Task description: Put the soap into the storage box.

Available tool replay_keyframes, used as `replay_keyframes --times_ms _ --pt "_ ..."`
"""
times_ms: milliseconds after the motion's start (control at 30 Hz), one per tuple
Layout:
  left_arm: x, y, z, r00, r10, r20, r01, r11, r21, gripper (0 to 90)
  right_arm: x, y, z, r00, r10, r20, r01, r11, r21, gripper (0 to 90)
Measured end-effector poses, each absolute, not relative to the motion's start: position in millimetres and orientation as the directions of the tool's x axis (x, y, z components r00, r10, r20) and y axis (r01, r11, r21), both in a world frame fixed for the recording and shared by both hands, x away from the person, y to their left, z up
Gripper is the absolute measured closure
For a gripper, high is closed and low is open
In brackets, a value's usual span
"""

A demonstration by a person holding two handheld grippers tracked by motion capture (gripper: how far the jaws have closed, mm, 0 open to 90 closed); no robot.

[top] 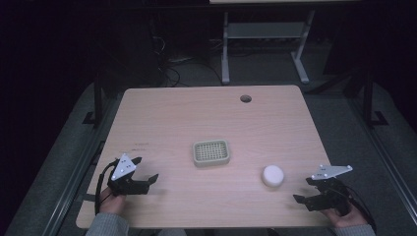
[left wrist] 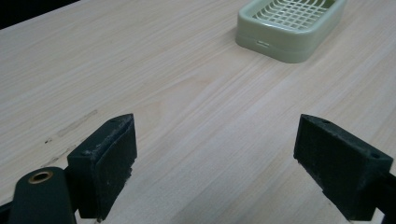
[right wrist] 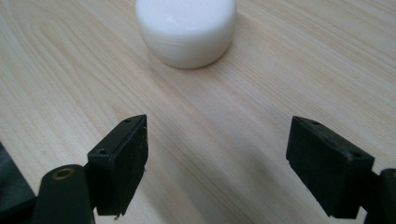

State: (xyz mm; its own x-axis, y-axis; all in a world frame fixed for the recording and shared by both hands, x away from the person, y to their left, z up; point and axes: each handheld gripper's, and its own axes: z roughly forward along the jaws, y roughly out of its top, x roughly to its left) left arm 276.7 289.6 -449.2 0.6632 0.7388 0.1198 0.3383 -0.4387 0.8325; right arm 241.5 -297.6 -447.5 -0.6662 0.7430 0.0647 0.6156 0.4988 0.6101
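Meanwhile, both tongs gape empty: right gripper [top: 306, 190] just short of white puck [top: 273, 175], left gripper [top: 145, 170] facing the crosswise-lying soap tray [top: 211, 152] over open tabletop [top: 196, 118].

From up here I see the pale wooden table [top: 196, 113] with the light green slotted plastic soap dish [top: 211, 152] sitting near its middle, and I'll place everything from that dish. The round white soap puck [top: 273, 175] lies to the dish's right and nearer to me, apart from it. My left gripper [top: 145, 171] rests to the dish's left and nearer to me, jaws spread with nothing between them. My right gripper [top: 303, 190] sits well to the dish's right, just beyond the puck, jaws also apart and empty. A small round hole [top: 246, 99] lies beyond the dish near the far edge.
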Motion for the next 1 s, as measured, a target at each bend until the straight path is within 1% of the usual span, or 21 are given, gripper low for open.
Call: replay_keyframes --times_ms 133,233,400,633,1000 --pt "276 291 -450 0.657 0.746 0.107 0.343 -0.423 0.839 12.8 242 -295 -446 -0.672 0.737 0.068 0.616 0.507 0.603 20.1" --pt "275 292 -450 0.660 0.742 0.115 0.339 -0.431 0.836 12.9 246 -287 -444 -0.673 0.736 0.072 0.636 0.526 0.564 18.0" --pt "275 293 -451 0.650 0.753 0.104 0.347 -0.415 0.841 12.8 250 -281 -440 -0.687 0.723 0.072 0.634 0.548 0.546 17.8" --pt "275 295 -450 0.644 0.756 0.116 0.343 -0.421 0.840 12.8 261 -266 -430 -0.718 0.694 0.051 0.614 0.598 0.515 16.3" --pt "275 295 -450 0.637 0.763 0.108 0.340 -0.403 0.850 12.8 279 -245 -417 -0.760 0.649 0.026 0.583 0.664 0.469 16.1"
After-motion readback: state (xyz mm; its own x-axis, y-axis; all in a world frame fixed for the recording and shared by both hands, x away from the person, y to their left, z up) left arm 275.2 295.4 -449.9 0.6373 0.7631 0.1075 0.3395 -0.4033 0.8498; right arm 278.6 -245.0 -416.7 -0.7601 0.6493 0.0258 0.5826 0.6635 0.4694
